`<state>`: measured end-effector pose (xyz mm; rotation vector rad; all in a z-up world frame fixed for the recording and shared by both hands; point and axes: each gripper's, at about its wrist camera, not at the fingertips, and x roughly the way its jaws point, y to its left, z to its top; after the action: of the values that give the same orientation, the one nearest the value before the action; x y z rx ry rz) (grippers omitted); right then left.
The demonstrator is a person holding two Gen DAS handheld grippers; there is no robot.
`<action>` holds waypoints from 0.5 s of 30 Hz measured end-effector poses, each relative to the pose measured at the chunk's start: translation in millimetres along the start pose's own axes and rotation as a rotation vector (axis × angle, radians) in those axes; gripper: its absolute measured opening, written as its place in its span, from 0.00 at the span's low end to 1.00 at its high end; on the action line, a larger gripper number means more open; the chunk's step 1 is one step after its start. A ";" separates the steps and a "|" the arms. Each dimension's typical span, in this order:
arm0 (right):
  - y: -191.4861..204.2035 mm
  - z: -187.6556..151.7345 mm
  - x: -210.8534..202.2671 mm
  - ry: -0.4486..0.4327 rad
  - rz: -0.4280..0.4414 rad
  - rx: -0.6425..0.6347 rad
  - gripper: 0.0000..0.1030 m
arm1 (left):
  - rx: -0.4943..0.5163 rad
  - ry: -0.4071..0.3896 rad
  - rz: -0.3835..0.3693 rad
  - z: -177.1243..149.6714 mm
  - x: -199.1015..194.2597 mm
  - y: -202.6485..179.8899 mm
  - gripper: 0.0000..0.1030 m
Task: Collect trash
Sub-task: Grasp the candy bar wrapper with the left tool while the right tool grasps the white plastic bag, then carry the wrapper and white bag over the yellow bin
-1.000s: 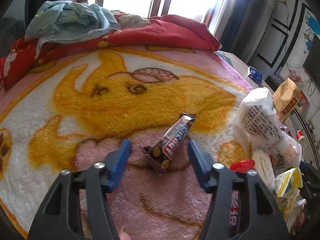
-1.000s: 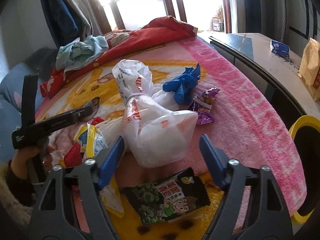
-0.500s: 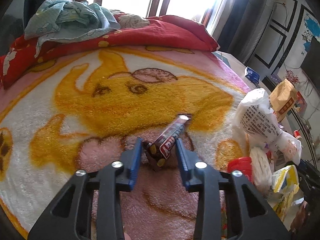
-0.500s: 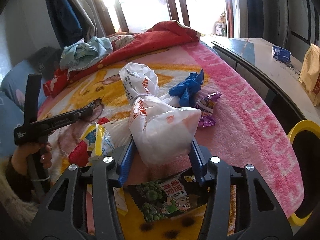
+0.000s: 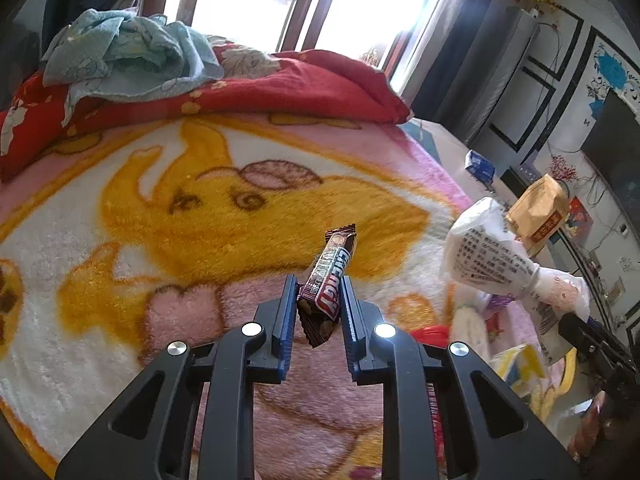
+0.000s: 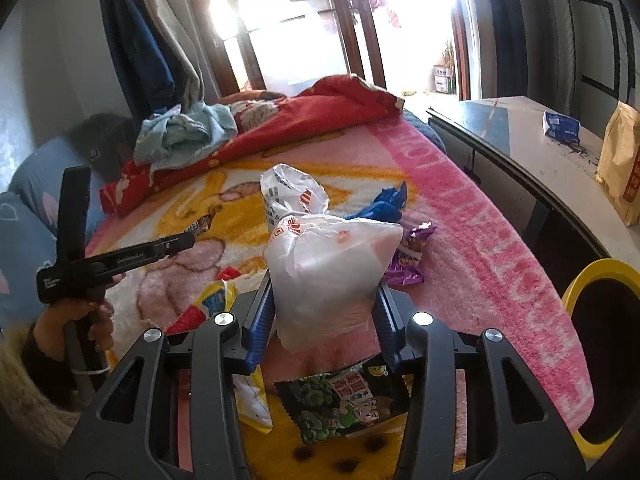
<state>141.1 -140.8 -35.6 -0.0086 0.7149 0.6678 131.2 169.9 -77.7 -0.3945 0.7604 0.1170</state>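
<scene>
Pick-up step. The left gripper (image 5: 318, 308) has its fingers clamped on a chocolate bar wrapper (image 5: 329, 280) over the bed blanket (image 5: 120, 240); the right gripper (image 6: 324, 320) squeezes a white plastic bag (image 6: 328, 272). Next, probably: carry both right to the yellow-rimmed bin (image 6: 592, 276).

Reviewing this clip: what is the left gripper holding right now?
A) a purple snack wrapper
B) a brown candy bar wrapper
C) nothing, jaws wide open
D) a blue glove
B. In the left wrist view, the left gripper has its blue pads closed against the sides of the brown candy bar wrapper, which sticks up above the pink and yellow blanket.
</scene>
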 end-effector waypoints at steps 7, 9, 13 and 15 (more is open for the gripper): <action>-1.6 9.2 -15.8 -0.056 0.011 0.008 0.34 | 0.023 -0.038 -0.049 5.7 -19.5 -19.2 0.19; -3.6 11.9 -21.1 -0.073 0.017 0.017 0.34 | 0.030 -0.047 -0.060 7.1 -24.1 -24.2 0.19; -8.0 16.0 -30.6 -0.099 0.007 0.024 0.34 | 0.050 -0.062 -0.094 9.2 -33.7 -38.1 0.19; -11.4 17.8 -35.1 -0.108 -0.005 0.030 0.34 | 0.063 -0.068 -0.113 9.6 -37.9 -46.8 0.19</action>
<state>138.7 -165.6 -3.1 0.0529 0.6206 0.6476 121.5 131.9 -30.9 -0.3710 0.6714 0.0008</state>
